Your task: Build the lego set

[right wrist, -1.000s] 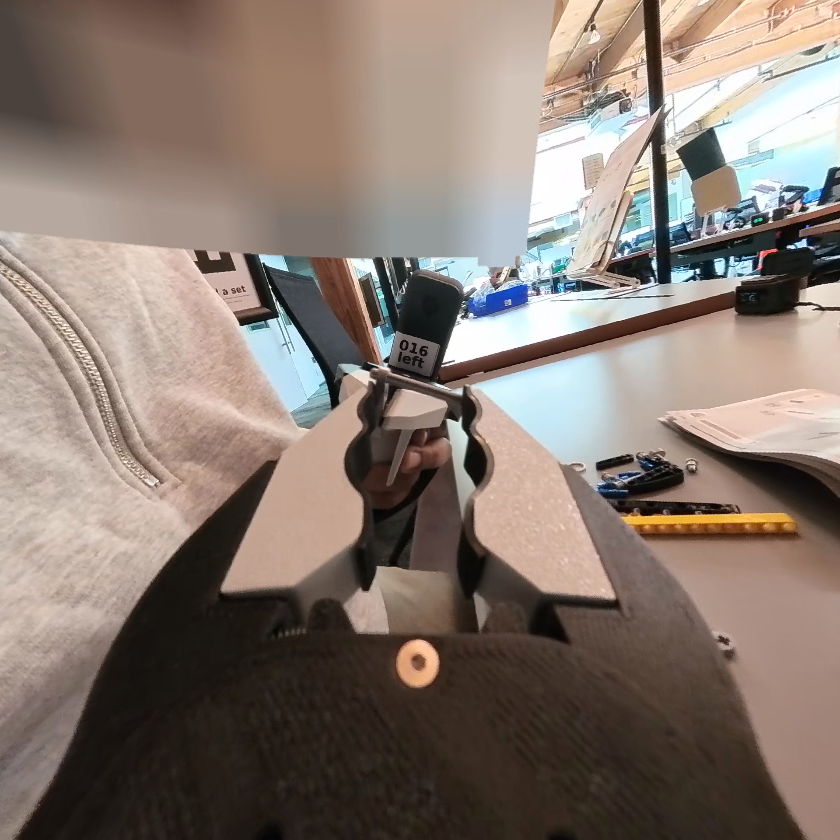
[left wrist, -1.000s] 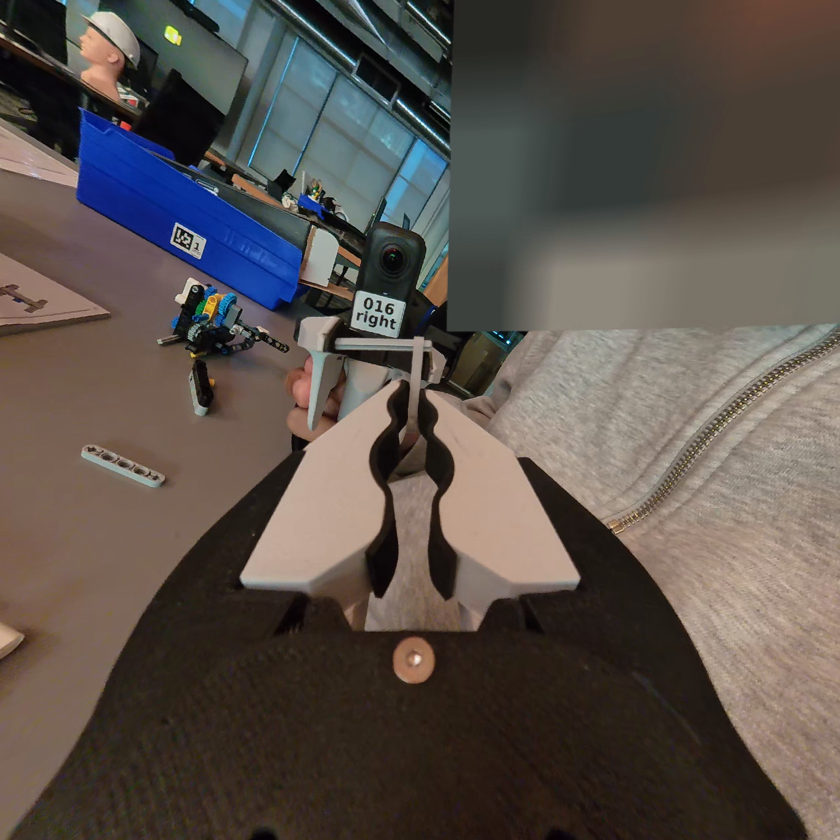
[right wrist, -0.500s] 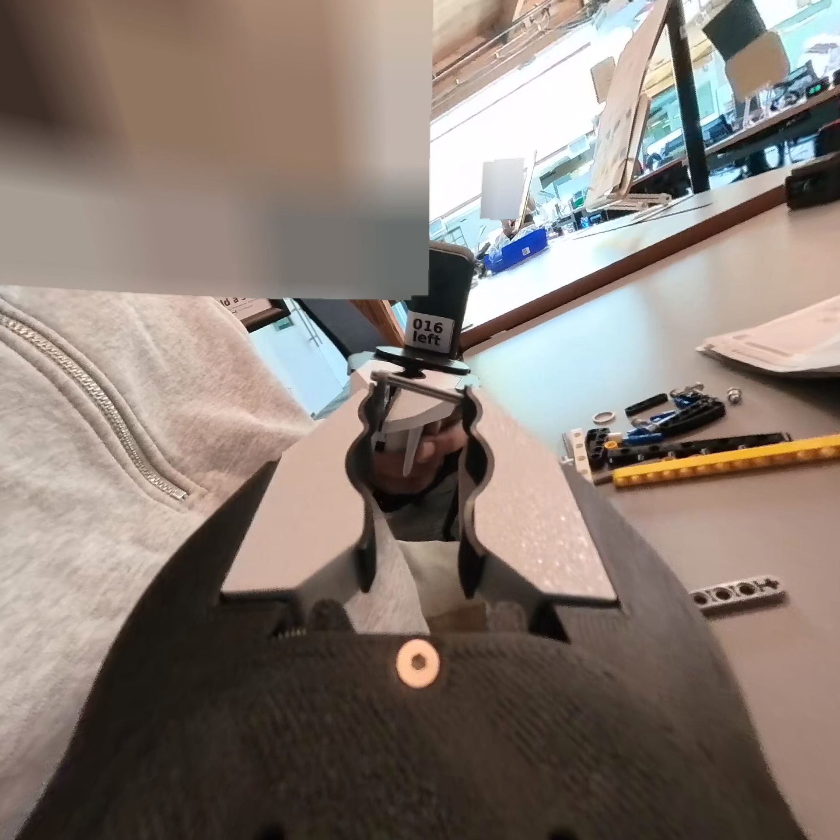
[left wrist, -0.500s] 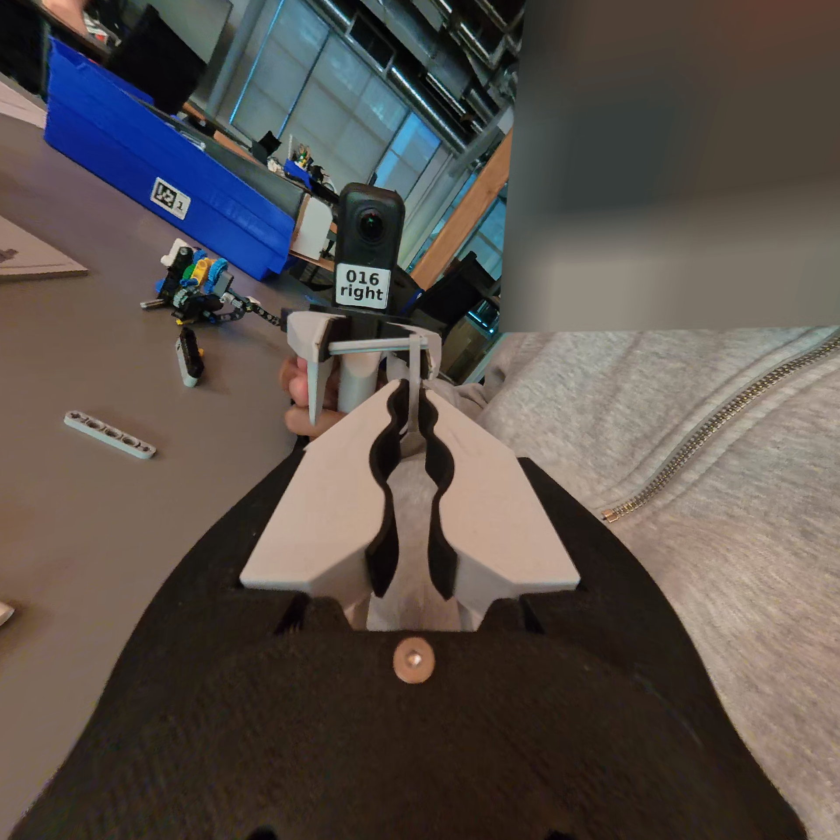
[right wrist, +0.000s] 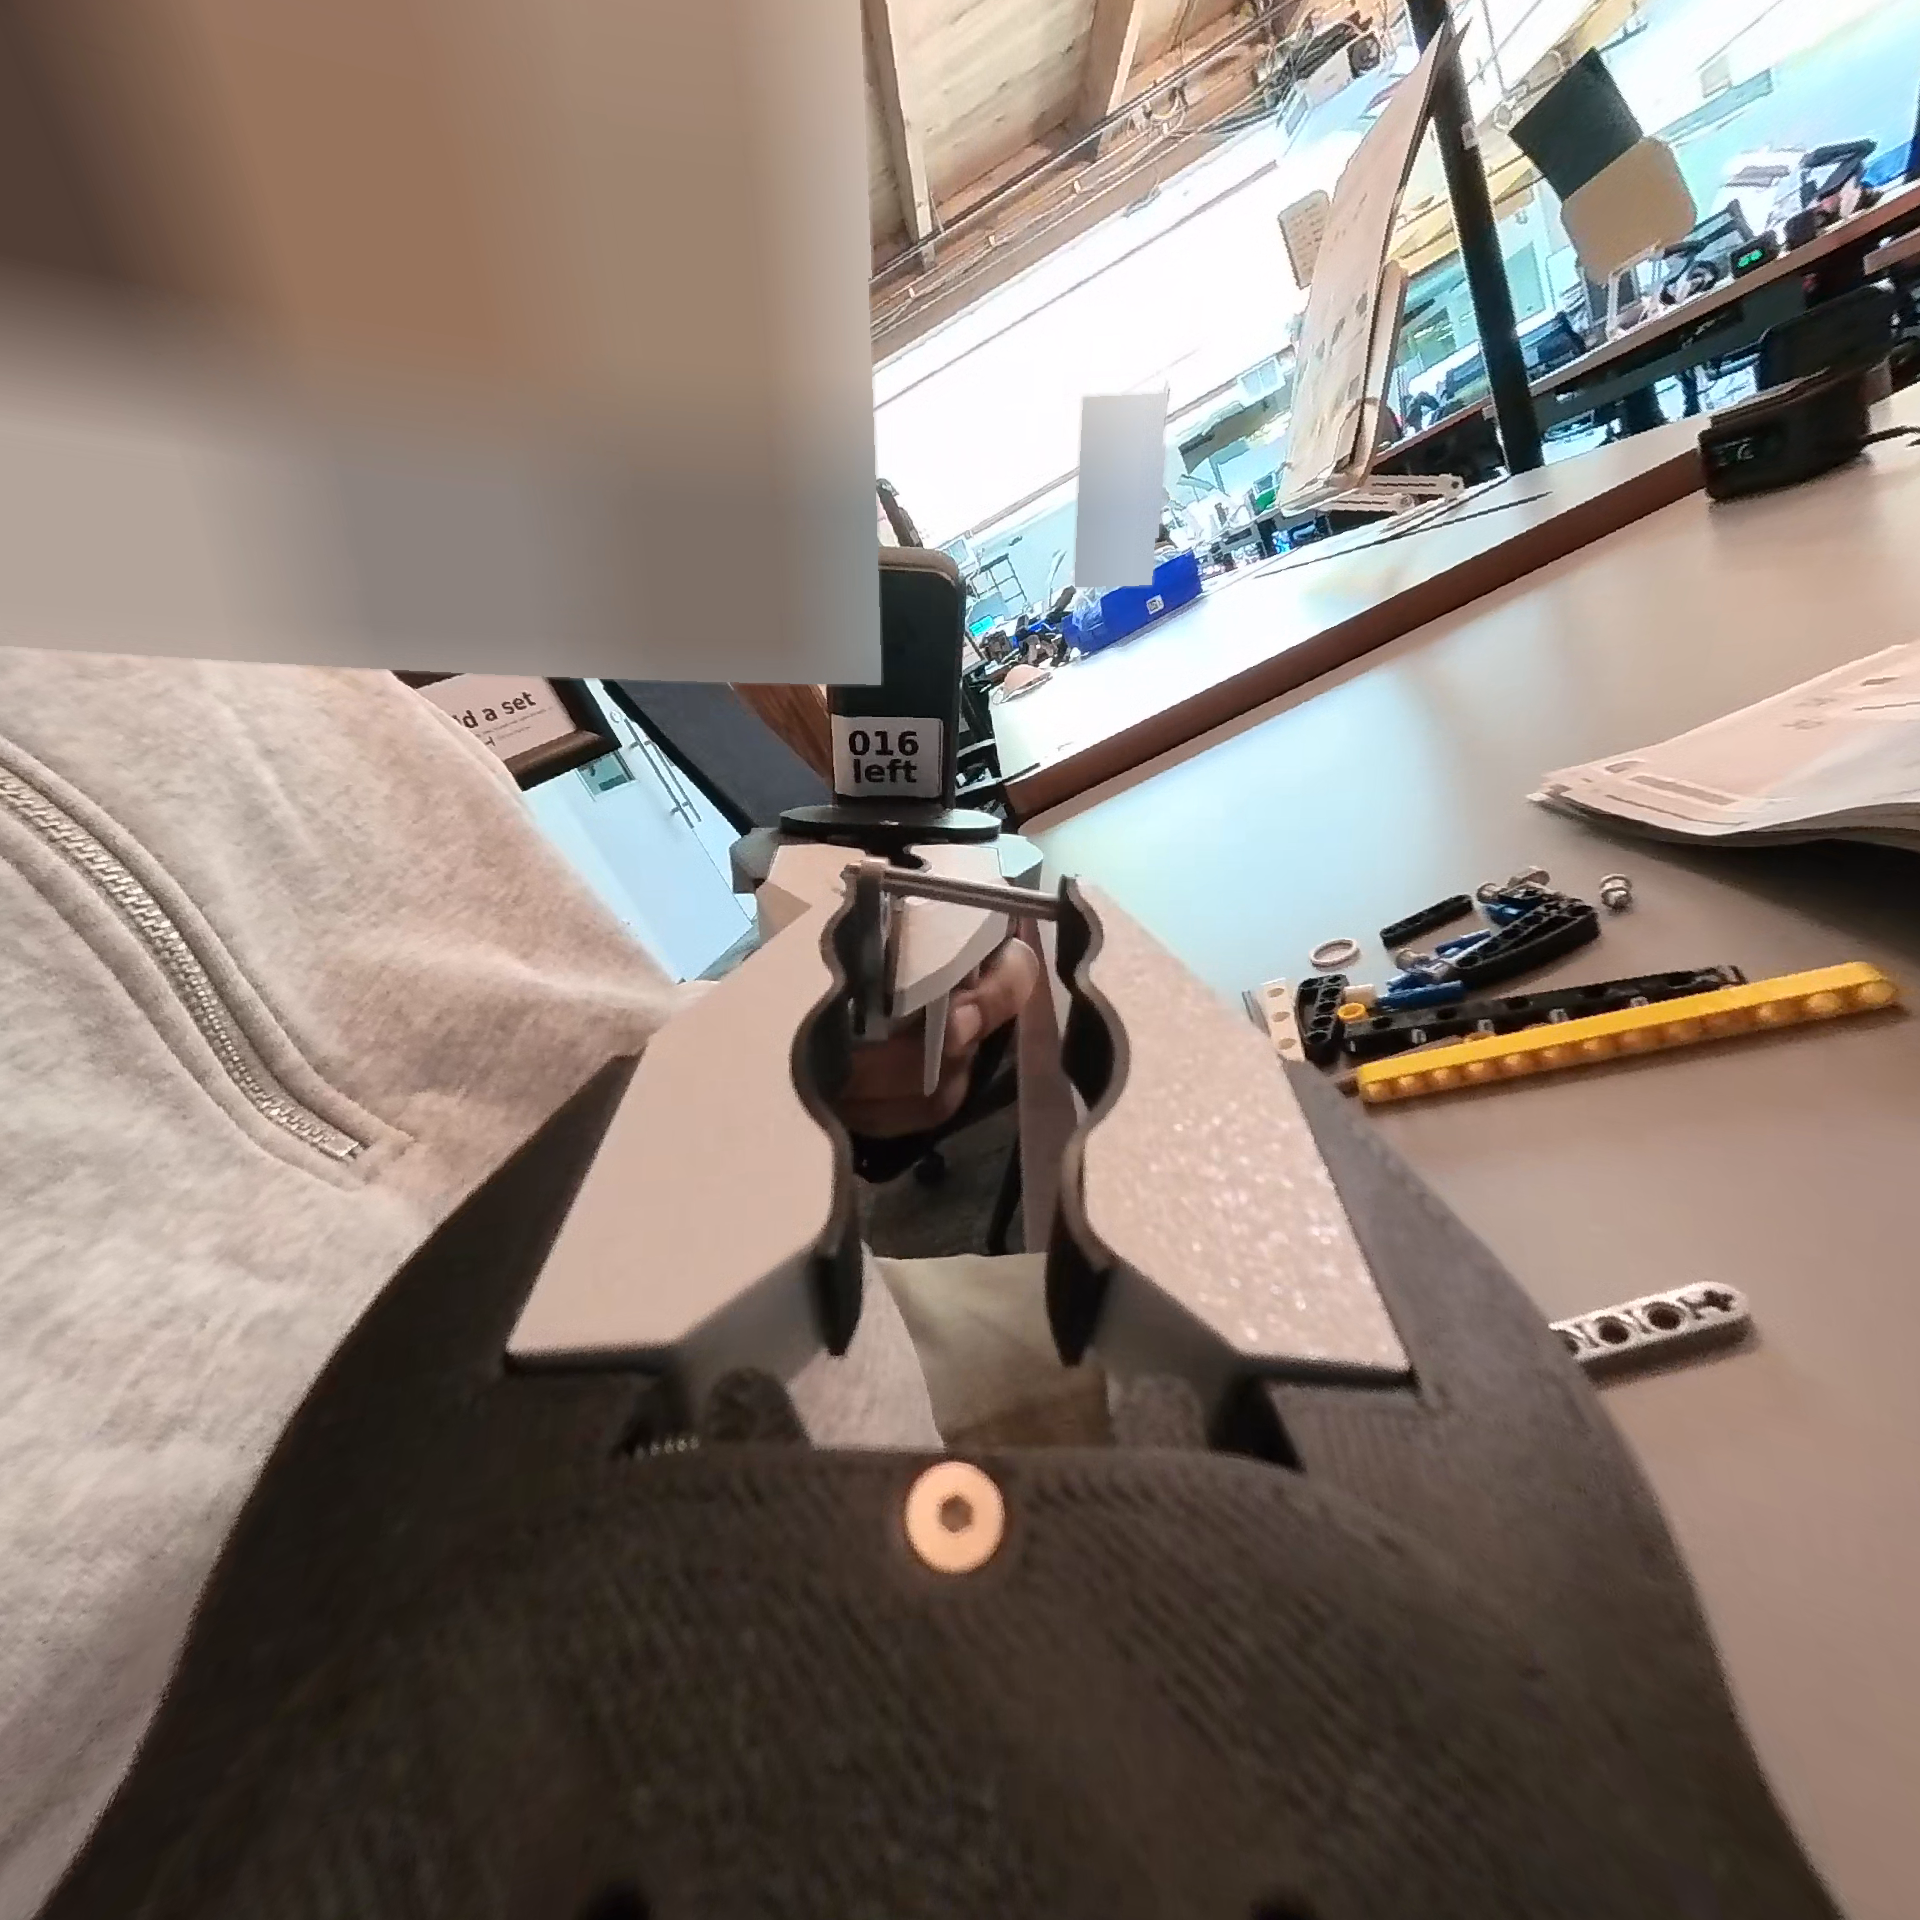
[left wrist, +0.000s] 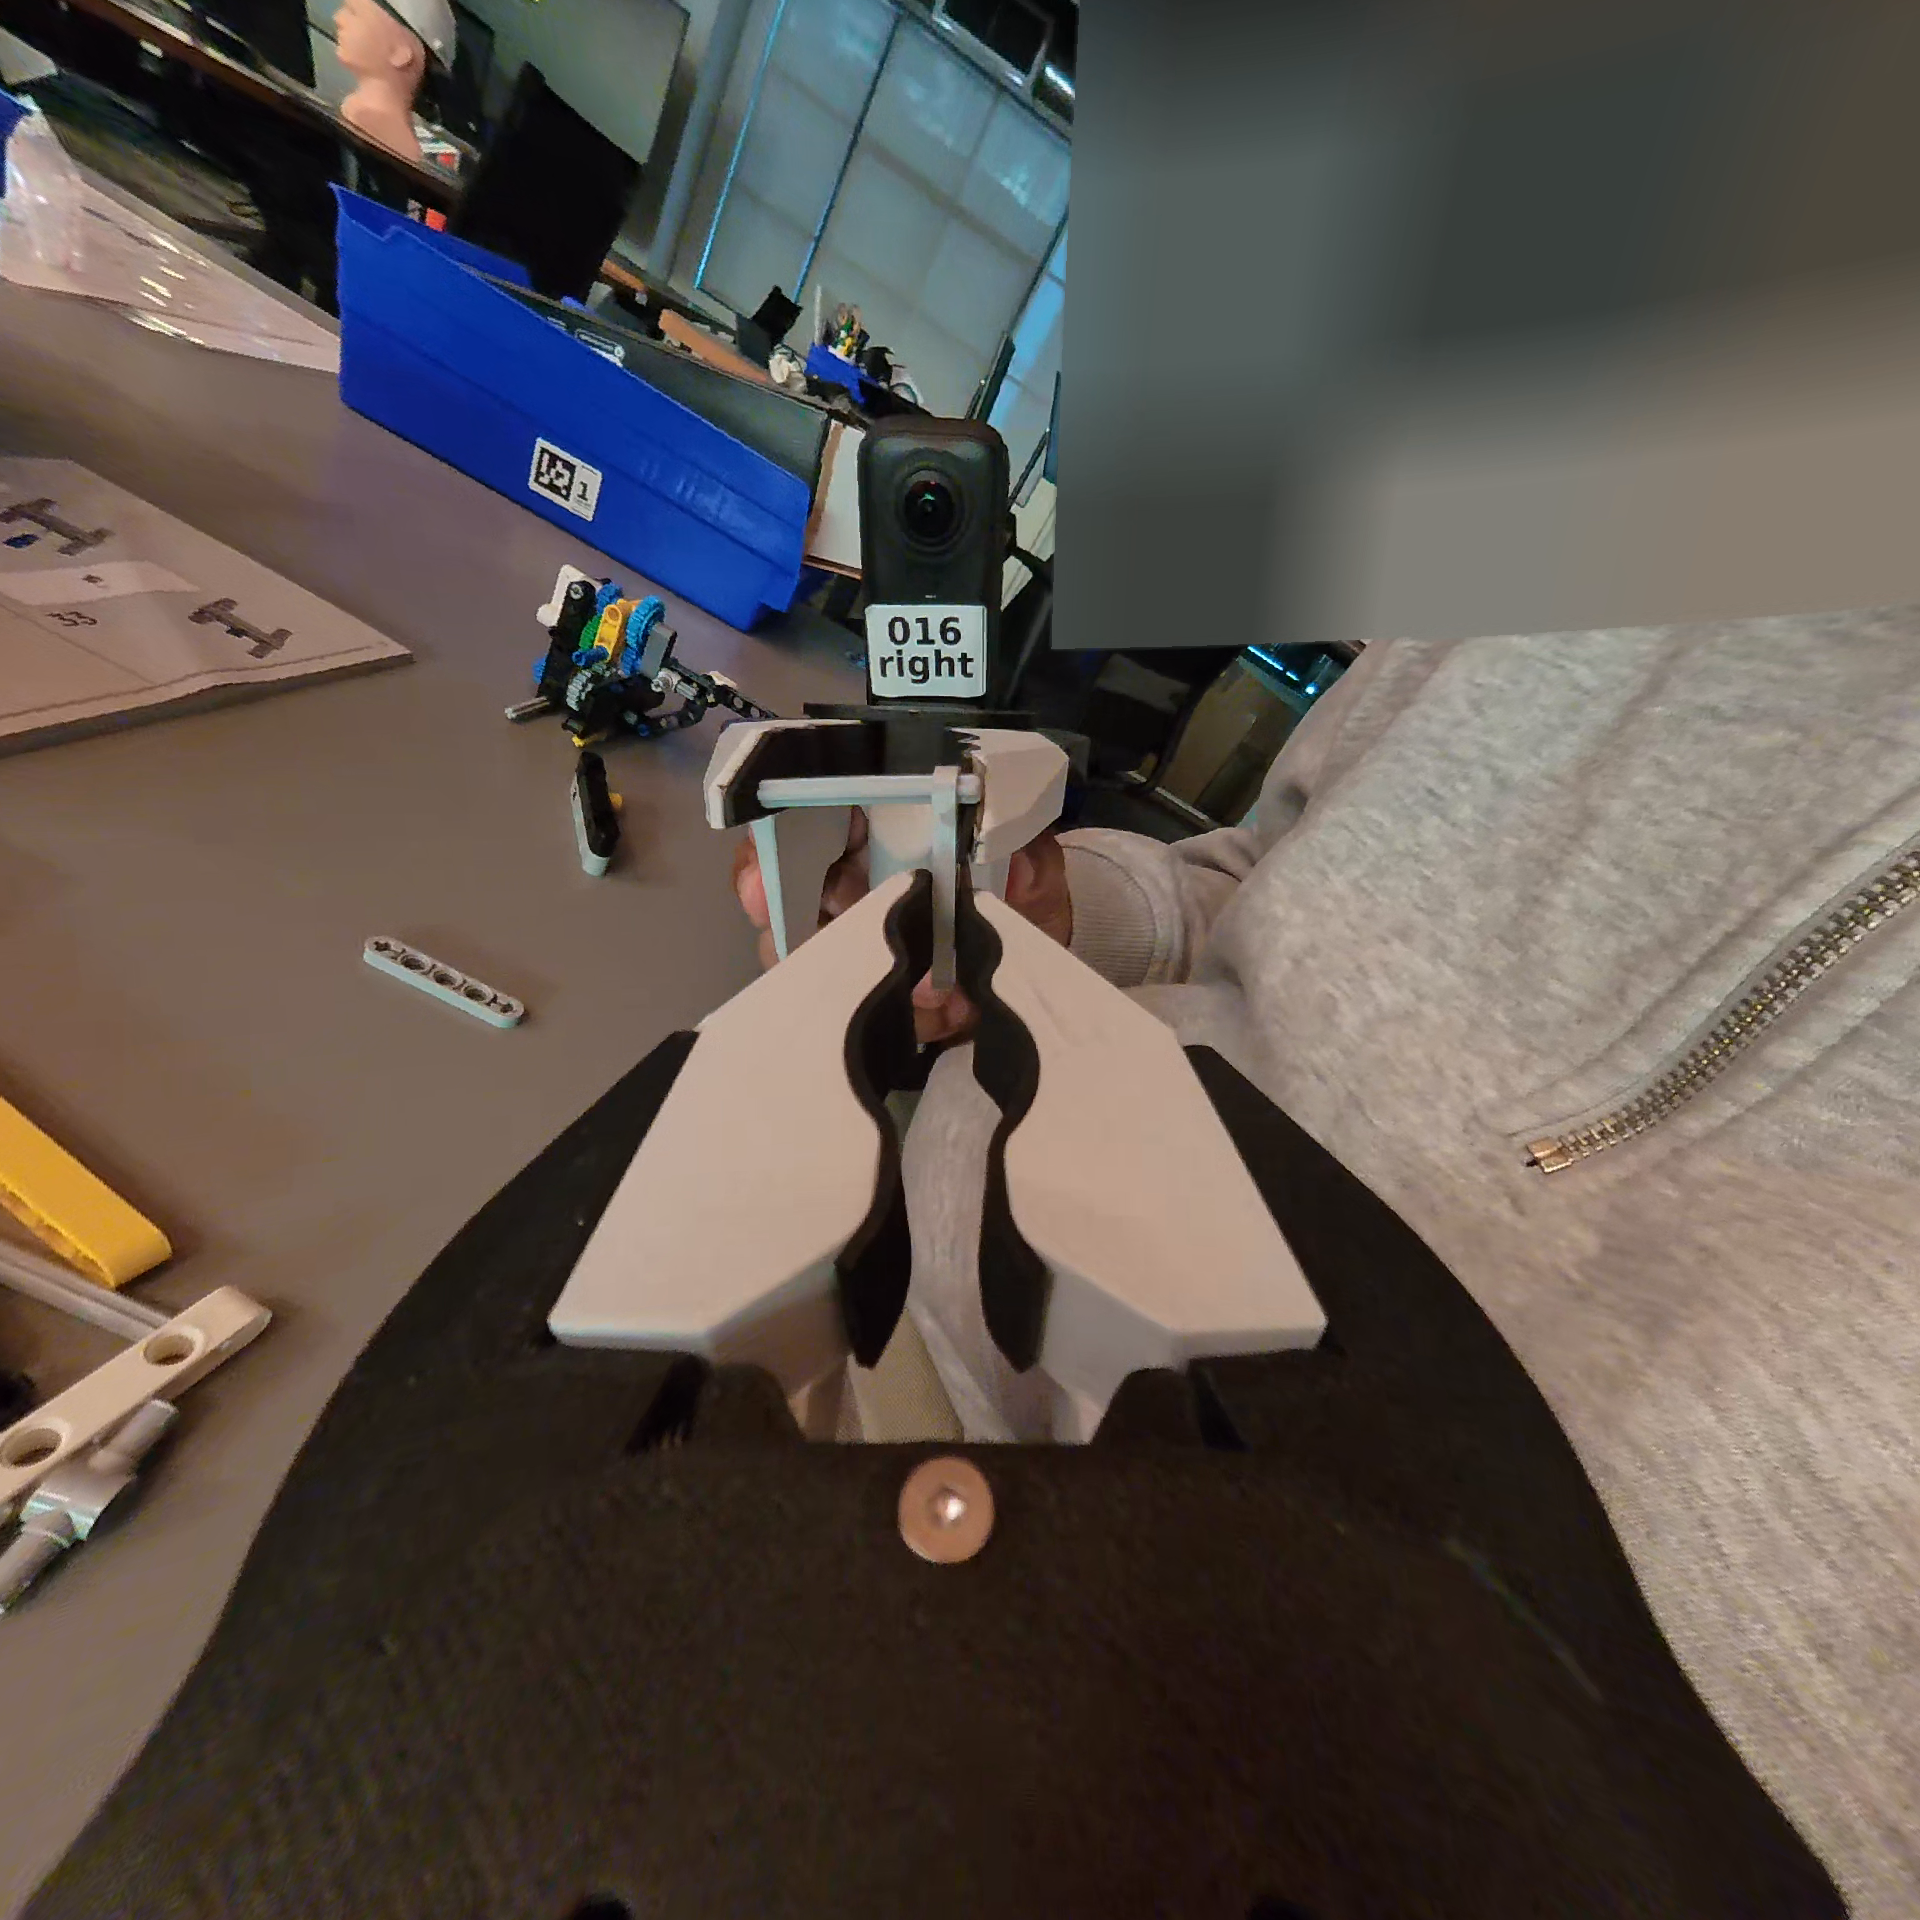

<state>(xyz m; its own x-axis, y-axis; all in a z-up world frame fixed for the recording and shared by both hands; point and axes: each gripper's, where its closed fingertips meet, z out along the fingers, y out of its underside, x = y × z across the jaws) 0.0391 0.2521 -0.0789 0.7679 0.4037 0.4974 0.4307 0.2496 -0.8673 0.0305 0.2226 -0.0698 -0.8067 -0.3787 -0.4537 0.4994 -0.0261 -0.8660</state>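
My two grippers face each other in the air in front of a person's grey zip jacket. My left gripper (left wrist: 940, 904) is shut on a thin grey Lego beam (left wrist: 943, 935), which it holds upright. My right gripper (right wrist: 961, 894) is shut end to end on a grey axle (right wrist: 956, 890). The axle lies across its fingertips and passes through the top of the beam (right wrist: 871, 956). The right gripper also shows in the left wrist view (left wrist: 883, 800), with the axle (left wrist: 852, 793) level. A partly built, many-coloured Lego model (left wrist: 608, 665) stands on the table.
On the grey table (left wrist: 260, 1039) lie a loose grey beam (left wrist: 442, 982), also in the right wrist view (right wrist: 1652, 1333). Near it are a long yellow beam (right wrist: 1621, 1029), black and blue parts (right wrist: 1455, 997), white beams (left wrist: 114, 1382) and instruction booklets (left wrist: 156, 623). A blue bin (left wrist: 540, 416) stands behind. The tips of both grippers are at nearly the same place.
Both grippers have shifted and tilted together, still joined at the axle and beam. More of the table's parts now show in both views. Neither grip has changed.
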